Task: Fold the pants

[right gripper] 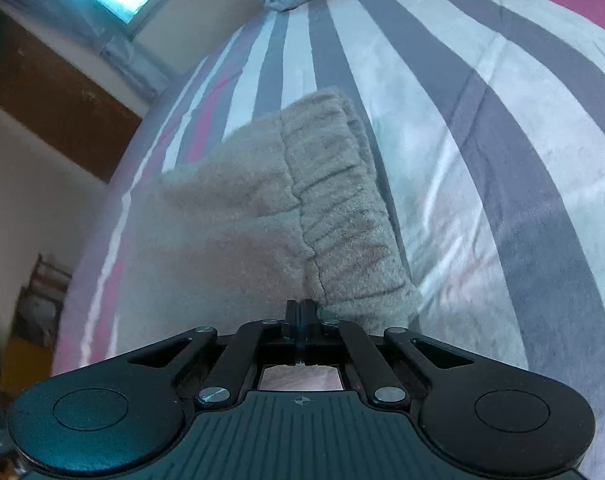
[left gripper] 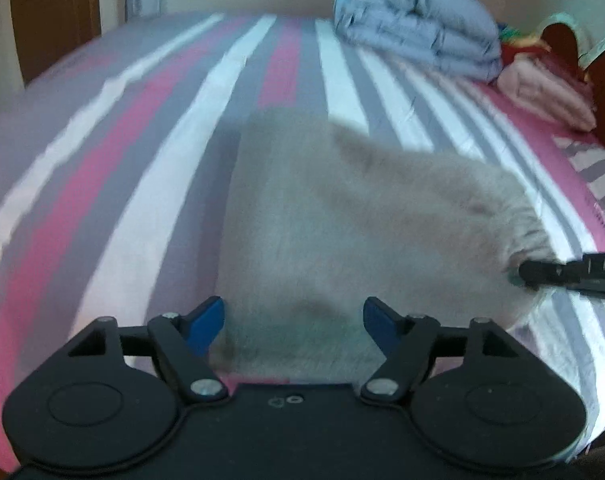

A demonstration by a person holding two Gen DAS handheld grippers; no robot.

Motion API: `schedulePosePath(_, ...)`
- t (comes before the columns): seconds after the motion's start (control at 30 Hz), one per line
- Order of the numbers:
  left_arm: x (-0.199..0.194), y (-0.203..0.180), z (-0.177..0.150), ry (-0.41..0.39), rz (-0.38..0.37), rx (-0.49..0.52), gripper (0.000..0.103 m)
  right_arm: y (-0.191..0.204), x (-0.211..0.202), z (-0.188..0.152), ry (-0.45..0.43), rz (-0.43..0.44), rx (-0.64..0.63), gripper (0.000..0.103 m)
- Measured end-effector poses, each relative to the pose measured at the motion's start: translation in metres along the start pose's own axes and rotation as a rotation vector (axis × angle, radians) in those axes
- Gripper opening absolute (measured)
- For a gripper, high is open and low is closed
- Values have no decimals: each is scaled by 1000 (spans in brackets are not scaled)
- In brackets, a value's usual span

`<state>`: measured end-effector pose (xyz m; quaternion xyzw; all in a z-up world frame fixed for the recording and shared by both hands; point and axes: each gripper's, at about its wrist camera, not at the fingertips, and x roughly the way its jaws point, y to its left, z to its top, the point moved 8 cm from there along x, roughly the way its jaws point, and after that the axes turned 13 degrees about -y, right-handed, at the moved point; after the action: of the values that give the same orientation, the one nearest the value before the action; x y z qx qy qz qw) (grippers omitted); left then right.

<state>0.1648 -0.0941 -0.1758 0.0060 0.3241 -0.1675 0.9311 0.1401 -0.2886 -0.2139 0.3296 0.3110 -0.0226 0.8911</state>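
The pants point(left gripper: 342, 216) are beige and fleecy, folded into a compact pad on the striped bed; the image is blurred. My left gripper point(left gripper: 293, 320) is open, its blue-tipped fingers point(left gripper: 206, 322) spread just above the pad's near edge, holding nothing. My right gripper point(left gripper: 542, 274) enters from the right, shut on the pad's right edge. In the right wrist view the pants point(right gripper: 262, 208) show their ribbed waistband point(right gripper: 342, 216), and the right gripper point(right gripper: 300, 308) is closed on its near end.
The bed sheet point(left gripper: 142, 160) has pink, grey and white stripes. A folded blue quilt point(left gripper: 418, 28) lies at the far edge, with pink folded cloth point(left gripper: 542, 92) to its right. A wooden door point(right gripper: 54, 100) and room clutter lie beyond the bed's left side.
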Motion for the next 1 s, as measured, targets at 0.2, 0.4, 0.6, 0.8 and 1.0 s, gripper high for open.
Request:
schedulePosePath(0.2, 32, -4, 2, 63, -5, -3, 68, 40, 14, 41, -50, 3, -137, 30)
schedulePosePath(0.4, 53, 16, -13, 144, 12, -81, 77, -22, 28, 25, -23, -117, -48, 0)
schedulePosePath(0.6, 30, 7, 2, 93, 25, -48, 71, 1, -2, 33, -71, -59, -62, 4)
schedulePosePath(0.8, 24, -21, -10, 91, -7, 37, 71, -15, -16, 1, -99, -112, -140, 37)
schedulePosePath(1.0, 19, -18, -12, 83, 23, 33, 69, -13, -28, 16, -111, -111, -51, 26)
